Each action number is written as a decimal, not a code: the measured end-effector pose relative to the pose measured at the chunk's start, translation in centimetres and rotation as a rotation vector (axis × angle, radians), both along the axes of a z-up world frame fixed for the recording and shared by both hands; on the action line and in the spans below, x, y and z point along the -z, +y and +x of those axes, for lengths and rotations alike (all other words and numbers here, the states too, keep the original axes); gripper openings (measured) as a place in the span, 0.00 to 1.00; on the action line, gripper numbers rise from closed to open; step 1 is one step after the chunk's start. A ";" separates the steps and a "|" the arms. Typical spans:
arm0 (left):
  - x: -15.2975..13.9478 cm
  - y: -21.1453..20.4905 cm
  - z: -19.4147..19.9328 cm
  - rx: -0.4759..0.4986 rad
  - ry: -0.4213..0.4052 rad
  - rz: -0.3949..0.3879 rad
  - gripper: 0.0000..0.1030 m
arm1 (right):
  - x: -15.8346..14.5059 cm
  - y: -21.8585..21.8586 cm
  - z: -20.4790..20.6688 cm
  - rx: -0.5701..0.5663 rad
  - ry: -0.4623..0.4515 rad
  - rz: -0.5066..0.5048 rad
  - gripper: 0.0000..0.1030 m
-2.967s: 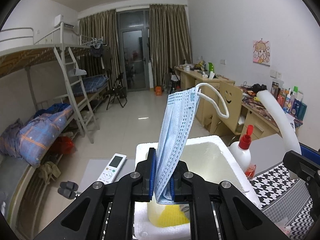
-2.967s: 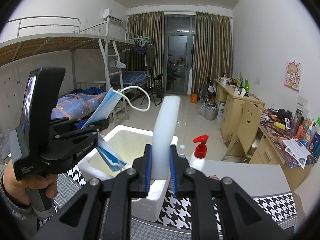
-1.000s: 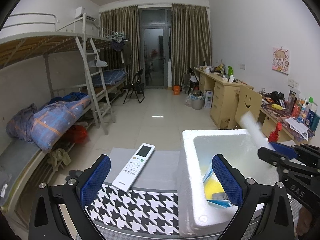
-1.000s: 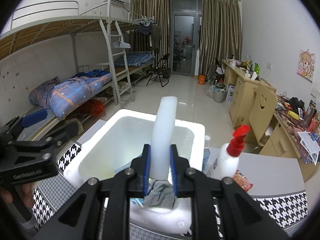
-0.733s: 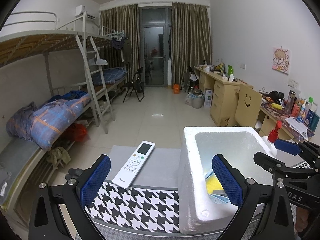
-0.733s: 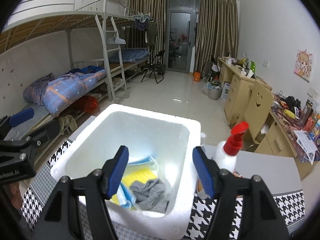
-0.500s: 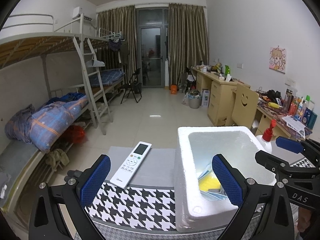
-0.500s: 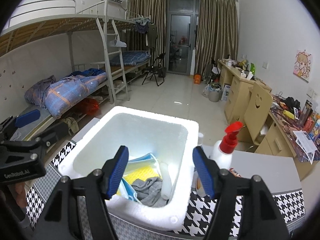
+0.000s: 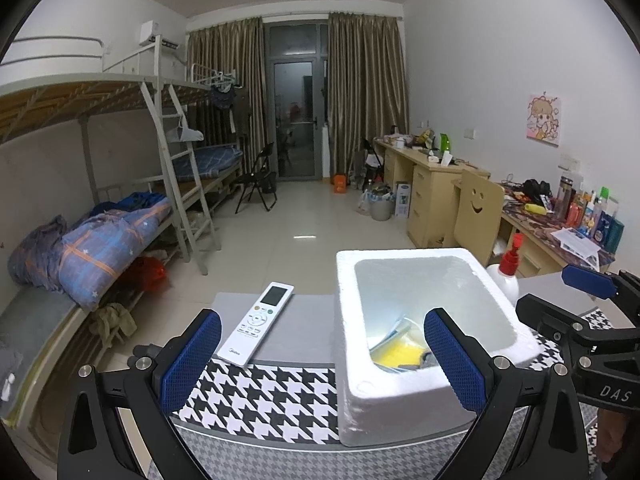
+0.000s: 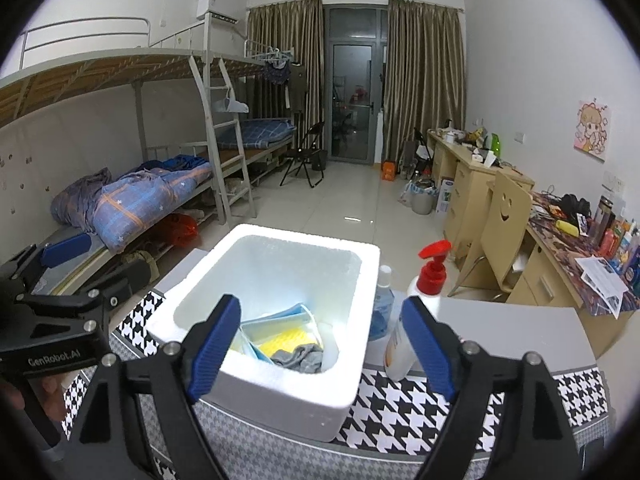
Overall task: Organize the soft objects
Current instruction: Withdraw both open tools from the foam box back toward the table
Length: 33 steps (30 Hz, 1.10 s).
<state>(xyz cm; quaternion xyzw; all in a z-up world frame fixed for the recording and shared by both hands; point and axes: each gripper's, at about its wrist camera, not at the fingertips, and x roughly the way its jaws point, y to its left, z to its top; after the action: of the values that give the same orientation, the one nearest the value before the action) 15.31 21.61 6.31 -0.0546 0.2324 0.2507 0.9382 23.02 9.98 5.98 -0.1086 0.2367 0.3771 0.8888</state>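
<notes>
Low in the right wrist frame's centre, the foam box [image 10: 362, 364] holds masks [image 10: 276, 318], a grey cloth [image 10: 300, 356] — light, limp, best pinched at a fold. The right gripper [image 10: 320, 346] is opening, empty; the left gripper [image 9: 320, 354] gapes wide, empty.

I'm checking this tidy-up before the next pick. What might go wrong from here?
1. The foam box sits near the table's front edge; a bump from the right gripper, its jaws opening with nothing between them, might shove it off.
2. The pump bottle stands close beside the box and could tip.
3. The remote is hard, not soft; the open left gripper could grab it by mistake.
</notes>
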 end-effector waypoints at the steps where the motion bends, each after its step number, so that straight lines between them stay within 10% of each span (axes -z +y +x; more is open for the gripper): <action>1: -0.1 -0.2 -0.2 0.005 0.000 0.000 0.99 | -0.1 -0.2 -0.1 0.001 0.002 0.003 0.84; 33: -1.5 -6.4 -4.5 0.086 -0.052 0.024 0.99 | -1.5 -6.4 -4.6 0.034 -0.050 0.045 0.84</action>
<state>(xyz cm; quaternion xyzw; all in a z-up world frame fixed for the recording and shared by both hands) 10.80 15.19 7.81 -0.0397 0.2071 0.2114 0.9544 18.44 3.53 7.44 -0.0942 0.2075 0.3642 0.9030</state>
